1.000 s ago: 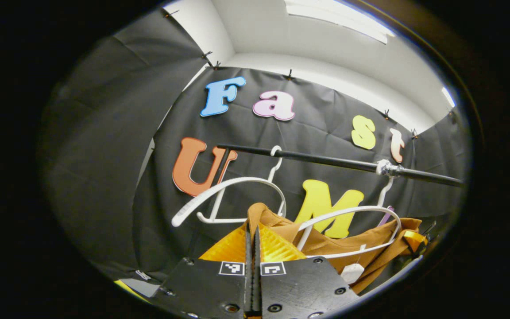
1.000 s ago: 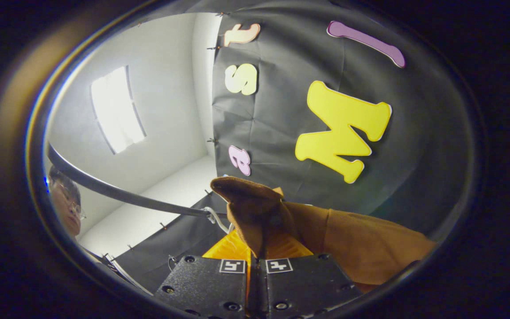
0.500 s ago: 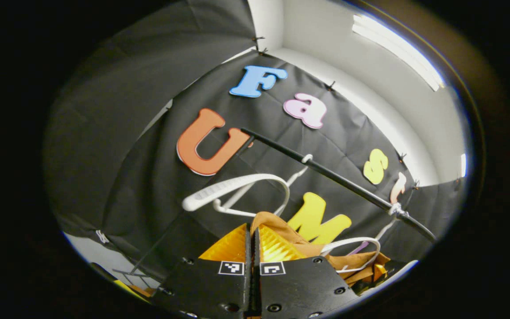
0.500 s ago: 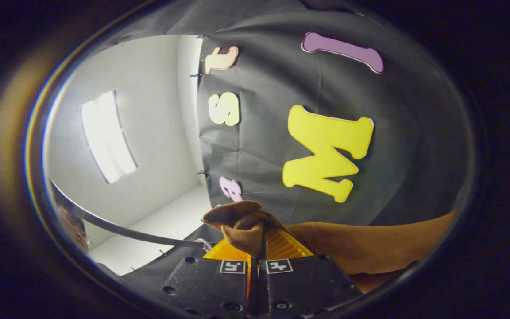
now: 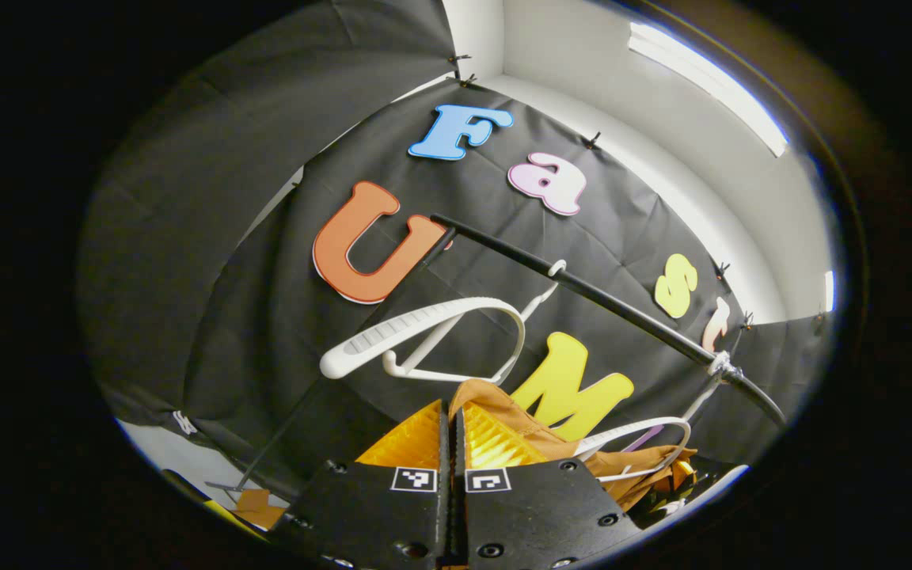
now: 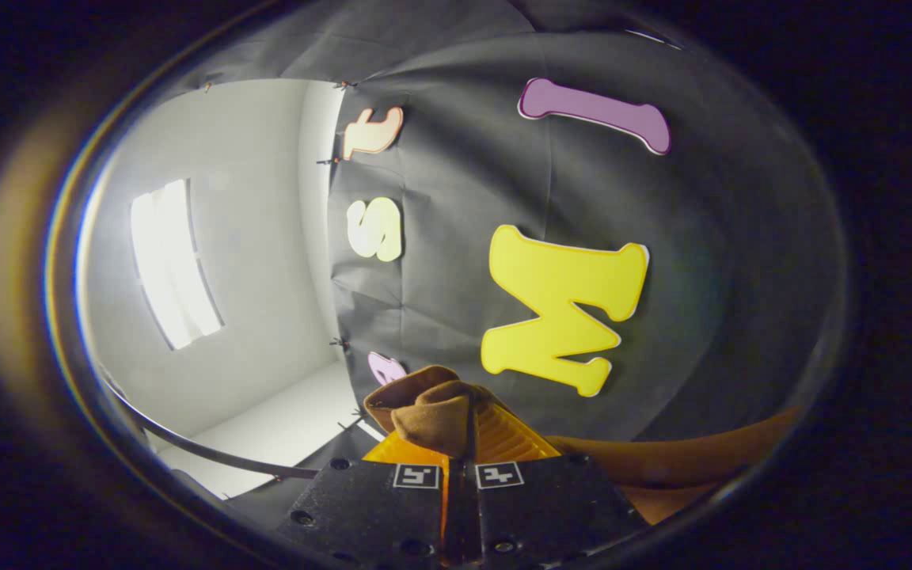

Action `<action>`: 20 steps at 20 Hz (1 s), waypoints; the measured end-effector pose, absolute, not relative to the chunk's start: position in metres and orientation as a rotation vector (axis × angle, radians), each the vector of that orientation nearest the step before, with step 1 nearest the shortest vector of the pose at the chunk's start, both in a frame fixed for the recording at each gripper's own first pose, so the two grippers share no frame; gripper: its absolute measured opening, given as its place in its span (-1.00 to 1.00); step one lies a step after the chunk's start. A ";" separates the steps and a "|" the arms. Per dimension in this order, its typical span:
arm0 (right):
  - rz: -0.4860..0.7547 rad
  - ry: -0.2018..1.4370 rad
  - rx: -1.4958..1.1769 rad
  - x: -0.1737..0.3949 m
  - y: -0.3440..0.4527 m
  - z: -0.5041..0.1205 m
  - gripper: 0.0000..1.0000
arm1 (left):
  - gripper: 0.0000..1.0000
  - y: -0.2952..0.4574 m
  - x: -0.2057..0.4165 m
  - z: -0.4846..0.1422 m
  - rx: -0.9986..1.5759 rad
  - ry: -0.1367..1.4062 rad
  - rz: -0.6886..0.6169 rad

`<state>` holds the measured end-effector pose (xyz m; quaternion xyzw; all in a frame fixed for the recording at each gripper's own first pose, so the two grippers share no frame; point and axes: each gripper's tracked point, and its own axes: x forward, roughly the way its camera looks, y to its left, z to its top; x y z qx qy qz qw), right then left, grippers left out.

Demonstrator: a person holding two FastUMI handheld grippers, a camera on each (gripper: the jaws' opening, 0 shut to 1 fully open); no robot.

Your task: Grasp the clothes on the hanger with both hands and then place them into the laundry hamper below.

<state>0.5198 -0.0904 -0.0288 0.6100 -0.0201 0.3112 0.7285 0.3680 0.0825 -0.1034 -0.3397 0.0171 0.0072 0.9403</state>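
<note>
A brown garment (image 5: pixel 503 408) is pinched at its edge by my left gripper (image 5: pixel 450 419), whose jaws are shut on the cloth. The cloth trails right under a white hanger (image 5: pixel 638 451) hooked on the black rail (image 5: pixel 606 305). A second, bare white hanger (image 5: pixel 424 336) hangs on the rail just above my left gripper. In the right gripper view, my right gripper (image 6: pixel 468 431) is shut on a bunched fold of the same brown garment (image 6: pixel 432 408), which stretches off to the lower right.
The black rail runs diagonally across the left gripper view, and a stretch of black rail (image 6: pixel 210 455) shows at the lower left of the right gripper view. A ceiling light (image 6: pixel 175 261) and white wall lie beyond the black cloth. A yellow-orange object (image 5: pixel 254 507) peeks in at the lower left.
The right gripper view has sunk, the wall sliding upward and less garment showing. The left gripper view has shifted slightly since half a second ago, after tilting strongly before that. Both grips hold.
</note>
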 end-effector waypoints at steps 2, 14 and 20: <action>0.597 0.027 1.346 0.535 -0.094 -0.057 -0.93 | -0.91 0.076 0.374 -0.115 -0.718 0.059 0.016; 0.610 0.261 1.164 0.482 -0.046 -0.132 -0.93 | -1.00 0.086 0.337 -0.181 -0.669 0.193 0.090; 0.662 0.306 1.067 0.450 -0.015 -0.134 -0.93 | -0.91 0.069 0.315 -0.203 -0.645 0.261 0.063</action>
